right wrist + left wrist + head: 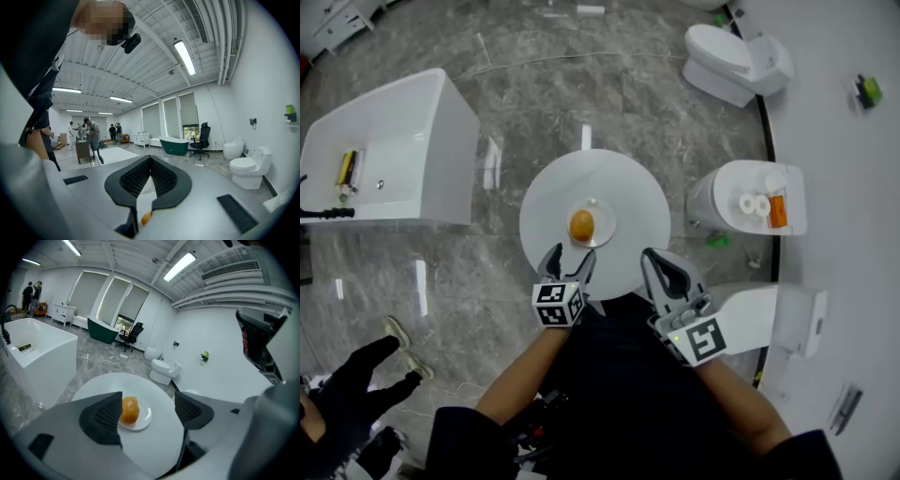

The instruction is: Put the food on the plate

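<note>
An orange, rounded piece of food [581, 225] rests on a small white plate [602, 217] in the middle of a round white table [633, 187]. My left gripper [570, 259] hovers over the table's near edge, just short of the plate, open with nothing between its jaws. In the left gripper view the food [130, 409] sits on the plate [143, 419] beyond the left gripper [149, 404], partly behind the left jaw. My right gripper [658, 264] is at the near right edge of the table, shut and empty; the right gripper [150, 160] shows its tips touching.
A white bathtub [384, 150] stands to the left, a toilet [731, 61] at the back right. A white fixture [750, 197] to the right of the table carries paper rolls and an orange item. A person's shoes [398, 342] are at the lower left.
</note>
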{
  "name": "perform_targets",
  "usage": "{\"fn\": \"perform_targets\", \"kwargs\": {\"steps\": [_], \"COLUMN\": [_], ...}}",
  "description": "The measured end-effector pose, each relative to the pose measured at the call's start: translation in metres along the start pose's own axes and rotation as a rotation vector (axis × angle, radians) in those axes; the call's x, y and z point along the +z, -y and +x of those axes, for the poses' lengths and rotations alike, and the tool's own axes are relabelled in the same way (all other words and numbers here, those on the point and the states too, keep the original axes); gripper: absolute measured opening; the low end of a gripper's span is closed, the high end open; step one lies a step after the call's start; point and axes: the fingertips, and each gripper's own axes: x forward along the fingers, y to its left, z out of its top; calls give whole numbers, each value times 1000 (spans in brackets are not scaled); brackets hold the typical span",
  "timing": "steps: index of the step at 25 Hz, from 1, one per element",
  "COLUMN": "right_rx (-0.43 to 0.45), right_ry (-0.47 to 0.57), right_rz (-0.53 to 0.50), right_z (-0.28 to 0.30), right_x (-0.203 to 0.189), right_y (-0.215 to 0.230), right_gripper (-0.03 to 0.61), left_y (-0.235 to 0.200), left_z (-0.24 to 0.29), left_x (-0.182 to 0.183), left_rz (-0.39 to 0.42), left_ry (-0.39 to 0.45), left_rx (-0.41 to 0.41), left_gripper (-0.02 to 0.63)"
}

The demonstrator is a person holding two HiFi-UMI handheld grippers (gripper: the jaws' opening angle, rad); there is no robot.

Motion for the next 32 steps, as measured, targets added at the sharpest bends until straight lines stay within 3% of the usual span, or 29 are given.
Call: {"fn": "perform_targets", "kwargs": {"steps": [17,26,32], "right_rx": [-2,-18,-30], "right_ry": [59,65,41], "right_rz": [5,78,81], "right_z": [-2,-4,-3], "right_x": [20,28,27], "right_y": [-22,-29,-32], "right_gripper": [8,8,8], "left_y": [33,36,47], "left_z": [-57,-96,-121], "left_x": [65,105,133], "left_rz": [20,-59,-5], "left_ry": [172,261,345], "left_rx": [-47,-43,-47], "left_gripper": [337,337,337]}}
